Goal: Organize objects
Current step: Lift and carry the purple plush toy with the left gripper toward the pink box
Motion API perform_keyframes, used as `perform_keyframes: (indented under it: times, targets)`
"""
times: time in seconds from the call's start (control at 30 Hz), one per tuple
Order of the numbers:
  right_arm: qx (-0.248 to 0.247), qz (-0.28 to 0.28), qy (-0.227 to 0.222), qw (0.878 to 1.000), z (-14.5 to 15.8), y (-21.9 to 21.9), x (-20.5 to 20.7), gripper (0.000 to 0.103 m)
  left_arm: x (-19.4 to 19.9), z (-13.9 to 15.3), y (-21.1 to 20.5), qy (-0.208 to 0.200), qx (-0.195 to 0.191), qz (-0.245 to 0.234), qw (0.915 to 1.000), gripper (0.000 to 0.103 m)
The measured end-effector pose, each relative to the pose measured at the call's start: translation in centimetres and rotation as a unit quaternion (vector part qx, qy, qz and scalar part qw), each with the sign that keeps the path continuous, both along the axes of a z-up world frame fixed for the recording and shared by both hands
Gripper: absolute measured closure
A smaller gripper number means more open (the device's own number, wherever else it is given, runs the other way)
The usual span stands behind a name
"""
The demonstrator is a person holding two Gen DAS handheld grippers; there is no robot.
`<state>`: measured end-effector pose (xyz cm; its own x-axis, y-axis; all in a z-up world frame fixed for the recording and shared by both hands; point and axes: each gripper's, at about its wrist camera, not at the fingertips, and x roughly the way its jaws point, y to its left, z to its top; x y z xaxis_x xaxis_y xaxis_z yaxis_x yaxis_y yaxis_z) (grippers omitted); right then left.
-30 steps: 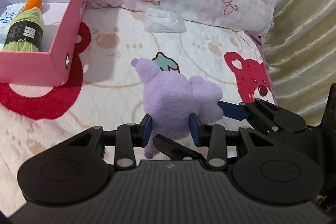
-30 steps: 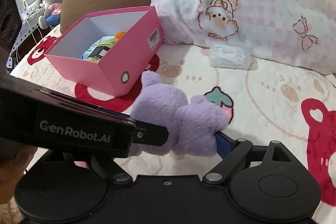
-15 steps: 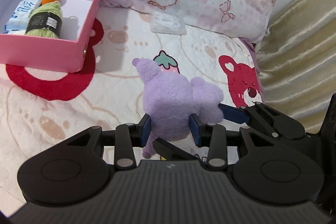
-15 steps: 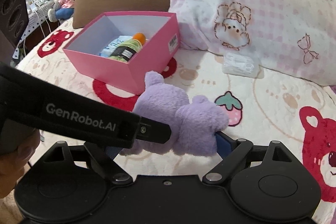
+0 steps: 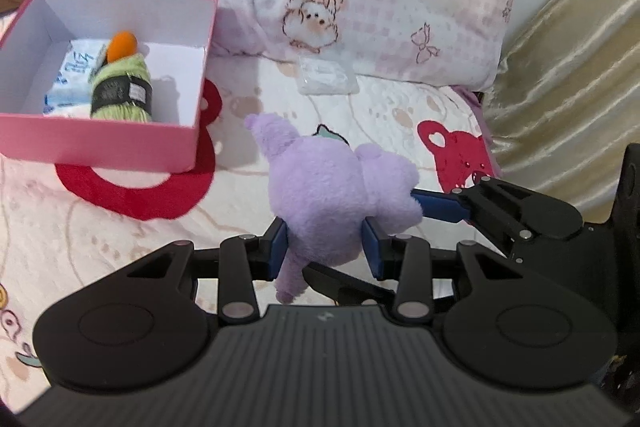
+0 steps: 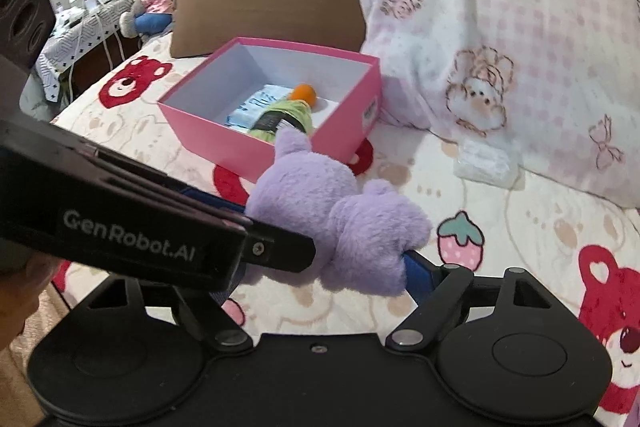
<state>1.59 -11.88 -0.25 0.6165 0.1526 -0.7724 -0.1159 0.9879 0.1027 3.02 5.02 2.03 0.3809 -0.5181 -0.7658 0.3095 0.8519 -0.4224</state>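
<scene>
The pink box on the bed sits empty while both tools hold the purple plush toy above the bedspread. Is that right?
Not quite: the pink box is not empty. The left wrist view shows a green yarn skein with an orange tip and a blue-and-white packet inside. The rest stands: the left tool and right tool both hold the purple plush toy above the bedspread.

left tongs [image 5: 325, 246] clamp purple plush [image 5: 332, 195] | pink box [image 5: 100, 147] upper left
</scene>
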Motion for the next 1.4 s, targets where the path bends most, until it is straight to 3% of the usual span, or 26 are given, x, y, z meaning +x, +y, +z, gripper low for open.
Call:
perform_keyframes:
  times: [0.27, 0.4, 0.57, 0.8, 0.97, 1.03, 1.4]
  targets:
    - [-0.038, 0.050, 0.001, 0.998, 2.7, 1.4, 1.5, 0.019, 0.6, 2.3, 1.4, -0.012, -0.003, -0.027, 0.9995, 0.063]
    - [-0.062, 0.078, 0.000, 0.995, 4.9, 2.3, 2.7, 0.026, 1.4, 3.7, 2.8, -0.047, -0.005, -0.012, 0.9988, 0.063]
    - [-0.102, 0.079, -0.034, 0.991, 7.6, 3.1, 4.5, 0.035, 2.7, 5.4, 4.4, -0.075, -0.029, -0.006, 0.9967, 0.063]
    - [-0.135, 0.092, -0.054, 0.985, 9.6, 4.9, 8.3, 0.043, 6.0, 6.1, 7.6, -0.093, -0.066, 0.029, 0.9931, 0.063]
    - [-0.152, 0.114, -0.070, 0.979, 9.5, 5.9, 10.9, 0.052, 7.9, 5.3, 10.7, -0.102, -0.102, 0.057, 0.9879, 0.063]
    - [-0.134, 0.106, -0.075, 0.982, 9.0, 5.7, 11.7, 0.053, 8.7, 4.5, 11.6, -0.097, -0.120, 0.063, 0.9860, 0.063]
    - [-0.137, 0.091, -0.075, 0.983, 5.0, 6.6, 16.5, 0.061, 12.9, 0.4, 13.7, -0.098, -0.133, 0.084, 0.9827, 0.063]
